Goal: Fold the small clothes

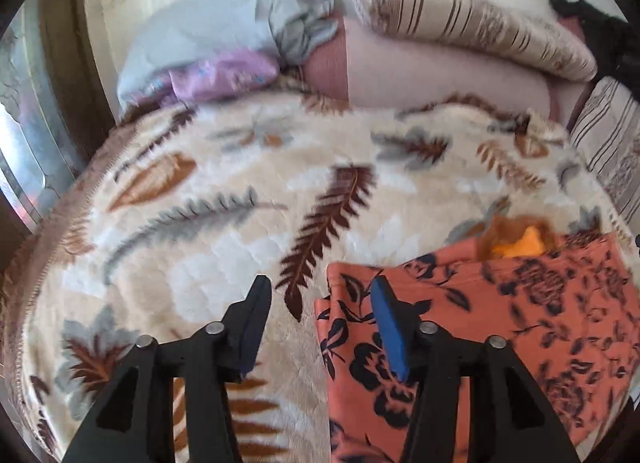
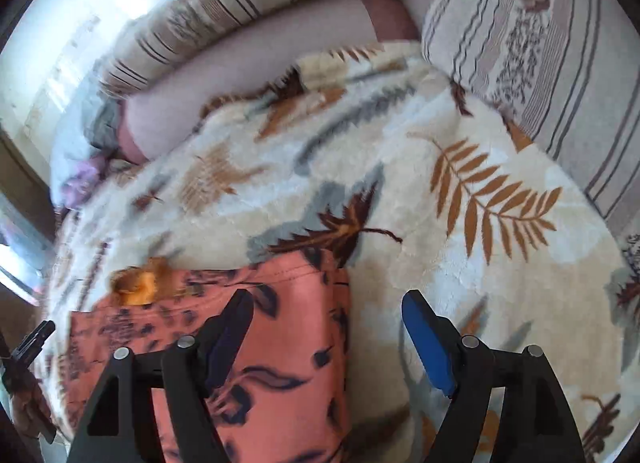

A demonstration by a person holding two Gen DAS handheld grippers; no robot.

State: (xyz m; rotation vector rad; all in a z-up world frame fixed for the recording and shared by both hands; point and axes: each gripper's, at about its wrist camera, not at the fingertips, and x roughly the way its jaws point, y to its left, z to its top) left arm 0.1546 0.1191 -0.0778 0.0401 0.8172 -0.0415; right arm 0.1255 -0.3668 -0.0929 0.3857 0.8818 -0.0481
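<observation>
An orange-red garment with a dark flower print [image 1: 500,327] lies folded on the leaf-patterned blanket [image 1: 224,247]. A yellow-orange patch [image 1: 520,245] shows at its far edge. My left gripper [image 1: 320,291] is open and empty, its jaws straddling the garment's left edge. In the right wrist view the same garment [image 2: 280,343] lies at lower left. My right gripper [image 2: 326,305] is open and empty, astride the garment's right edge. The left gripper's tip [image 2: 36,337] shows at the far left there.
Striped pillows [image 1: 472,19] and a pink bolster [image 1: 432,71] lie along the back of the bed. A grey and lilac bundle [image 1: 240,43] sits at the back left. A striped cushion [image 2: 540,43] borders the right side. A window [image 1: 24,143] is at left.
</observation>
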